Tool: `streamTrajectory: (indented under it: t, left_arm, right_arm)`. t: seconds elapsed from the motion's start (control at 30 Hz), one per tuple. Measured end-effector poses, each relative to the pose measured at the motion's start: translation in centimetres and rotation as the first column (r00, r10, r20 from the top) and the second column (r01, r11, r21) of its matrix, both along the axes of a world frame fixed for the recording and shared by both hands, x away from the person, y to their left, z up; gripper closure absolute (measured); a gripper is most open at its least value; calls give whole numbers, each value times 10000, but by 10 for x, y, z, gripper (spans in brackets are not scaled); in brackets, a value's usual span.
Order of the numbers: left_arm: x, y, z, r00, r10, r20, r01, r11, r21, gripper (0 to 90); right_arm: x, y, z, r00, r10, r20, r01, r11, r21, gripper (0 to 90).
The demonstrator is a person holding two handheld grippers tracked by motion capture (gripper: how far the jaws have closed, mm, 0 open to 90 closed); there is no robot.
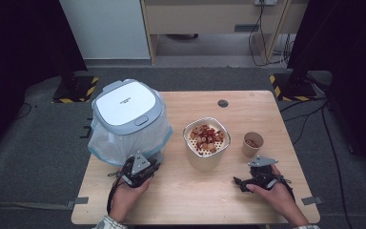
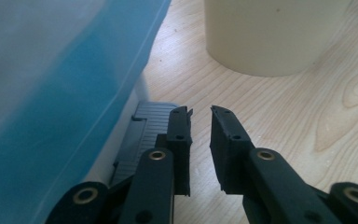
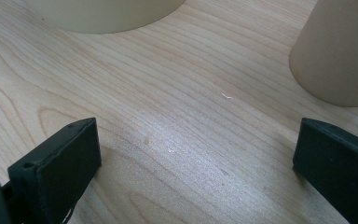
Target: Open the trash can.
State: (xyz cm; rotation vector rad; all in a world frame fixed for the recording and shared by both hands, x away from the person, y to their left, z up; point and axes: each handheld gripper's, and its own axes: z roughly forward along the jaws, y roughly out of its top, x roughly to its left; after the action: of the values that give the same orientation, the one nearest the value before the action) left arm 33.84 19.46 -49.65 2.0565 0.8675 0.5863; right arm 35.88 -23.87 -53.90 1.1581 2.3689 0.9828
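A pale wooden table with visible grain carries four things. At its left stands a small pedal bin: a rounded body wrapped in a translucent blue-white plastic liner, capped by a smooth white lid with a grey rim. At the bin's foot a dark grey ribbed pedal juts out over the wood. In the middle stands a cream, matte, round container whose perforated white insert holds reddish and tan food pieces. To its right is a small tan paper cup, tapered, with dark contents.

The left gripper, black plastic with brass-coloured pivots, points at the base of the bin. Its jaws stand close together with a narrow gap, nothing between them; the ribbed pedal lies just beside and beyond the left-hand jaw in the left gripper view, and whether that jaw touches it cannot be told. The cream container rises farther off, ahead and to the right.

The right gripper, held low near the table's front right, has its jaws spread wide over bare wood. The paper cup stands ahead of the right-hand jaw, apart from it.
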Motion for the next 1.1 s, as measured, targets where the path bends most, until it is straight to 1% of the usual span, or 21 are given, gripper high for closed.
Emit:
streamTrajectory:
  t: [0.1, 0.13, 0.17, 0.2, 0.3, 0.37, 0.43, 0.57, 0.7, 0.83, 0.9, 0.93, 1.03, 1.1]
  left_arm:
    - [2, 1, 0, 10000, 65, 37, -66, 10000, 58, 821]
    - [3, 1, 0, 9999, 115, 114, -116, 9999, 71, 821]
    - [6, 1, 0, 9995, 161, 263, -162, 9999, 44, 848]
    - [7, 0, 0, 9994, 192, 293, -195, 9998, 98, 856]
    - [10, -2, -3, 9995, 222, 225, -228, 9993, 294, 869]
    - [12, -1, -4, 9996, 237, 177, -245, 9987, 449, 869]
    - [12, -1, -5, 9994, 294, 171, -300, 9987, 409, 869]
    - [15, 2, -7, 9981, 563, 243, -577, 9965, 612, 871]
    - [15, 0, -9, 9981, 572, 223, -586, 9960, 674, 872]
    - [17, -1, -13, 9977, 645, 194, -661, 9934, 939, 872]
    - [17, -1, -13, 9977, 663, 149, -675, 9932, 949, 872]
    - [17, -1, -14, 9977, 664, 105, -671, 9938, 882, 872]
    - [17, -1, -15, 9973, 706, 182, -720, 9931, 927, 869]
    - [17, -1, -16, 9968, 779, 162, -791, 9924, 947, 866]
  right_arm:
    - [0, 0, 0, 10000, 2, 2, -2, 10000, -1, 11]
    - [0, 0, 0, 10000, 4, 8, -4, 10000, -7, 11]
    - [0, 0, 0, 10000, -30, 2, 30, 10000, -9, 11]
    - [-1, 0, 0, 10000, -28, 7, 28, 10000, -6, 11]
    - [-1, 0, 0, 10000, -17, 20, 17, 10000, -15, 11]
    - [-1, 0, 0, 10000, -14, 13, 14, 10000, -10, 11]
    - [-1, 0, 0, 10000, -16, 14, 16, 10000, -11, 11]
    - [-1, 0, 0, 10000, -37, 17, 37, 10000, -10, 11]
    - [-2, 0, 0, 10000, -64, -23, 64, 10000, 20, 11]
    - [-2, 0, 0, 10000, -38, -7, 38, 10000, 12, 11]
    - [-2, 0, 0, 10000, -40, -7, 40, 10000, 12, 11]
    - [-2, 0, 0, 10000, -40, -8, 40, 10000, 12, 11]
    - [-2, 0, 0, 10000, -41, -6, 41, 10000, 11, 11]
    - [-2, 0, 0, 10000, -40, -5, 40, 10000, 10, 11]
